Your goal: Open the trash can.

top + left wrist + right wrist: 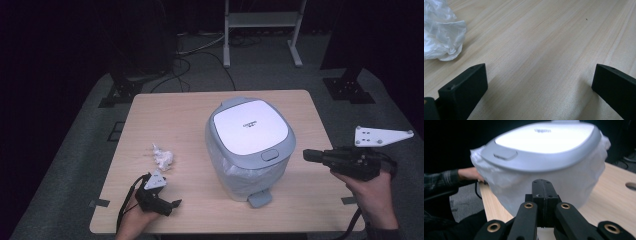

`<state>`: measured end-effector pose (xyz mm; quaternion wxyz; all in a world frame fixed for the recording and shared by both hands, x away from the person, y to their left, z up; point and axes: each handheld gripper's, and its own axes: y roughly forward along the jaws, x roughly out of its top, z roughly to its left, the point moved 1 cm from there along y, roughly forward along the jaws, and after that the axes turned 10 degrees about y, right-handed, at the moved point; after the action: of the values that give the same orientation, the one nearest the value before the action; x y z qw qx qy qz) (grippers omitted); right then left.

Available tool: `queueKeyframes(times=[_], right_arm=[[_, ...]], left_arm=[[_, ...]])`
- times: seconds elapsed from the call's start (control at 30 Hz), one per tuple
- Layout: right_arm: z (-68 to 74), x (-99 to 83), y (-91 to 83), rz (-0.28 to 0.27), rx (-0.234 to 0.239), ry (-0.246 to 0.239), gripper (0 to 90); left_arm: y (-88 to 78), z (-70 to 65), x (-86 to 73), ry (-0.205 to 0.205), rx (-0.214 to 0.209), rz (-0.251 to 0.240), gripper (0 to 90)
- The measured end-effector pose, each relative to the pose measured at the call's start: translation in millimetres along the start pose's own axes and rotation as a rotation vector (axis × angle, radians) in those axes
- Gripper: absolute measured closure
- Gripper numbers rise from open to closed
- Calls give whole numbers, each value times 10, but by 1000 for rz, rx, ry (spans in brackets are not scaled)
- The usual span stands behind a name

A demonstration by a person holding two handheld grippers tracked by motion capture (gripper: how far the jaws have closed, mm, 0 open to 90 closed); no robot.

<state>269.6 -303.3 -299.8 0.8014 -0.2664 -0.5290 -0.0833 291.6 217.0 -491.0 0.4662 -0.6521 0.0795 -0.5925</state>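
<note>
- Right gripper (307, 155), jaws pressed together and empty, is hovering beside the lidded bin (248, 145) at mid-table.
- Left gripper (172, 204), jaws wide, is resting near crumpled paper (162, 157).
- Likely next: opening the lid, calling for a press on its button (270, 155).

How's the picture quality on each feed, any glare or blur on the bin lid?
High view: sharp, dark surroundings, mild sheen on the white-and-grey pedal bin lid. Right gripper view: lid glares, soft focus. Left gripper view: crumpled white wrapper slightly overexposed; light wooden table sharp.

A pale wooden table (165, 112) carries a pedal bin (248, 145) and crumpled tissue (162, 156).
</note>
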Motion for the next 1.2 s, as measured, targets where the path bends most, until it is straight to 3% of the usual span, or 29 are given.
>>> queueKeyframes(times=[0.13, 0.5, 0.8, 1.2], right_arm=[[56, 104, 24, -25, 34, -14, 900], [171, 249, 179, -30, 86, -46, 900], [272, 315, 390, -5, 133, -71, 900], [321, 316, 549, 30, 156, -80, 900]], left_arm=[[0, 0, 0, 0, 0, 0, 0], [0, 0, 0, 0, 0, 0, 0], [0, 0, 0, 0, 0, 0, 0], [0, 0, 0, 0, 0, 0, 0]])
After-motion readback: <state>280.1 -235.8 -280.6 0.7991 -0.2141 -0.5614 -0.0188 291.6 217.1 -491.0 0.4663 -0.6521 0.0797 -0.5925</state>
